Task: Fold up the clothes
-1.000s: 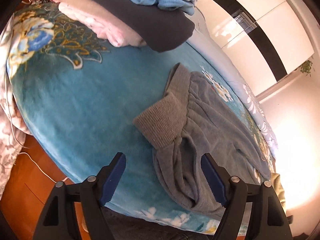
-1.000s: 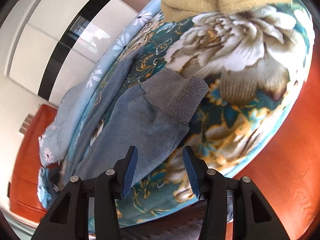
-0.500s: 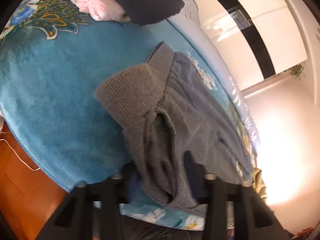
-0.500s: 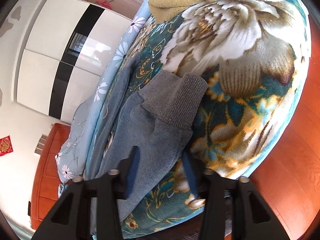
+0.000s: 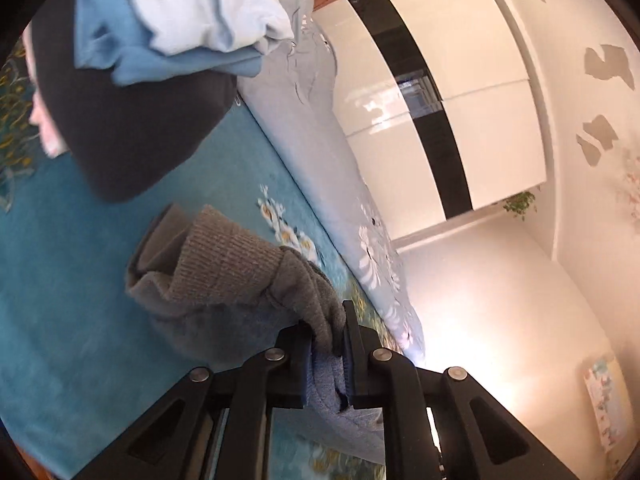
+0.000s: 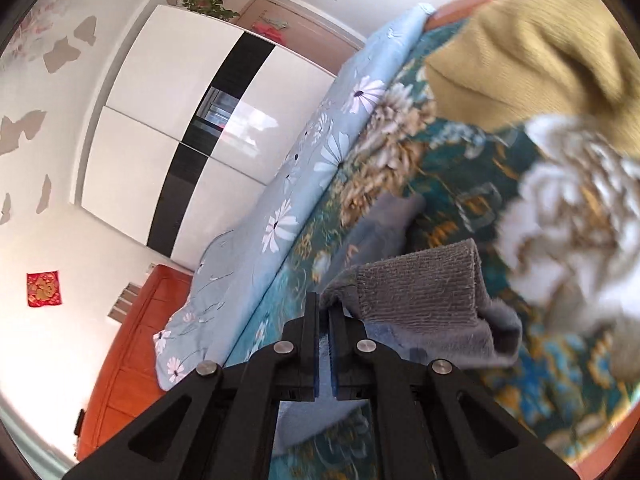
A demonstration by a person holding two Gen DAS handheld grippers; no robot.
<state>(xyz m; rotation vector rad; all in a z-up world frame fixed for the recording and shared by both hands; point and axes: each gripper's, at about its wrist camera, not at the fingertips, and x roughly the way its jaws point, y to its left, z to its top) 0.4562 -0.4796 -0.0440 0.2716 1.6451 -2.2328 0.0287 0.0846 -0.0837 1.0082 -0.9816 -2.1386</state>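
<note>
Grey sweatpants with ribbed cuffs lie on a teal floral blanket on a bed. My left gripper is shut on the fabric just behind one ribbed cuff, which is lifted and bunched above the blanket. In the right wrist view, my right gripper is shut on the edge of the other leg next to its ribbed cuff, which hangs lifted to the right of the jaws. More grey fabric trails away across the blanket.
A stack of folded clothes, dark, blue and pale, sits on the bed ahead of the left gripper. A mustard knit garment lies at the right end. A light floral duvet runs along the far side, with a white wardrobe beyond.
Both grippers closed on the sweatpants legs near the cuffs and lifted them off the blanket. The views have tilted upward toward the wardrobe and wall.
</note>
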